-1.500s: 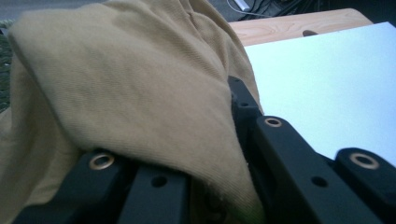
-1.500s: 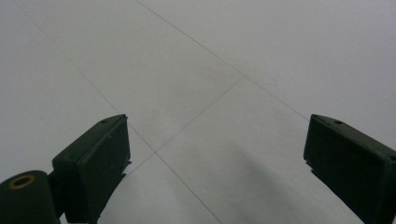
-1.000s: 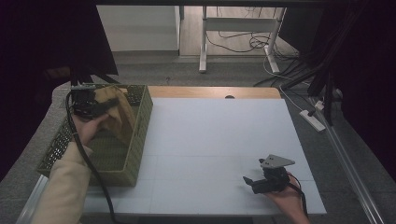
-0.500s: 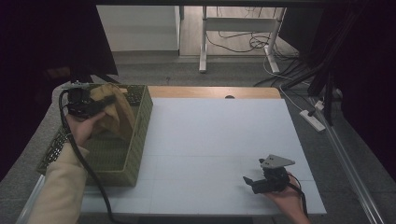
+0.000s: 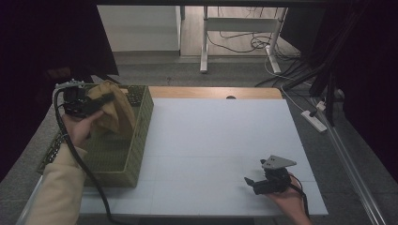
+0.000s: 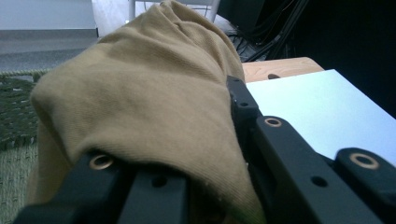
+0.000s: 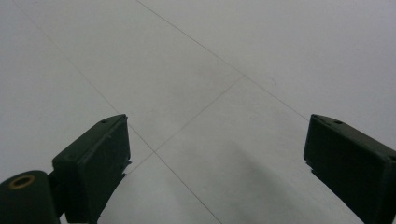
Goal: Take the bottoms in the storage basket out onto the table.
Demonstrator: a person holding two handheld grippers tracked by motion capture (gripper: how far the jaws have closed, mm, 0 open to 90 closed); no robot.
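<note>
- A tan cloth (image 5: 110, 110) is hanging bunched over the far end of the basket (image 5: 136, 154), at about 10 o'clock on the table (image 5: 220, 140); its lower folds are draping down inside the basket.
- In the left gripper view the cloth (image 6: 140, 107) is lying pinched between the two black jaws, spilling over the left one.
- The left gripper (image 5: 96, 104) is clamping the cloth's upper part, with the left hand (image 5: 77, 129) gripping its body and a black cable (image 5: 84, 164) trailing back along the cream sleeve (image 5: 54, 192).
- The green woven basket is sitting at the table's 9 o'clock edge.
- The right gripper (image 5: 252, 183) is resting low at 5 o'clock, well apart from the basket, in the right hand (image 5: 288, 201).
- In the right gripper view its jaws are standing wide apart over bare white tabletop (image 7: 210, 70).
</note>
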